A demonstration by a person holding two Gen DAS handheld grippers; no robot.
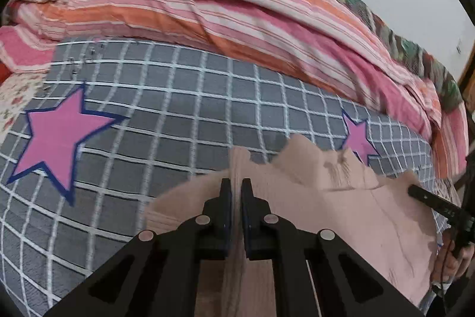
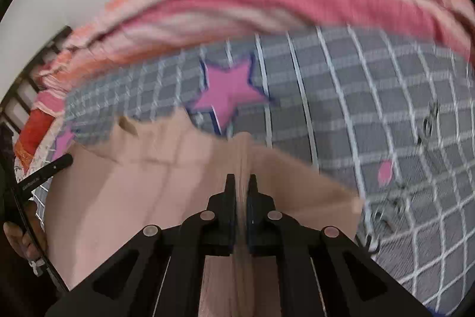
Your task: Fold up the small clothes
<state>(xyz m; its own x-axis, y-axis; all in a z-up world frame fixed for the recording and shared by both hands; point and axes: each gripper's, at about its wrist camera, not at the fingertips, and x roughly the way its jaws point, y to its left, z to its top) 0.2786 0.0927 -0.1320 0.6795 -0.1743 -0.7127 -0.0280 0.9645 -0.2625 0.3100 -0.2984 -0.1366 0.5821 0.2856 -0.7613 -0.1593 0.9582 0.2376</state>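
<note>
A small pale pink garment (image 1: 341, 198) hangs spread between both grippers above a grey checked bedspread (image 1: 178, 97). My left gripper (image 1: 236, 183) is shut on a bunched edge of the garment, which runs up between its jaws. In the right wrist view, my right gripper (image 2: 240, 180) is shut on another edge of the same pink garment (image 2: 133, 192). The right gripper's finger (image 1: 433, 204) shows at the right edge of the left wrist view. The left gripper's finger (image 2: 50, 171) shows at the left of the right wrist view. The right wrist view is blurred.
A rumpled pink and orange striped quilt (image 1: 237, 8) lies along the far side of the bed. Pink stars (image 1: 59, 135) decorate the bedspread. A floral pillow (image 1: 14, 97) sits at far left. A person's hand (image 2: 20, 236) holds the left gripper. A white wall is behind.
</note>
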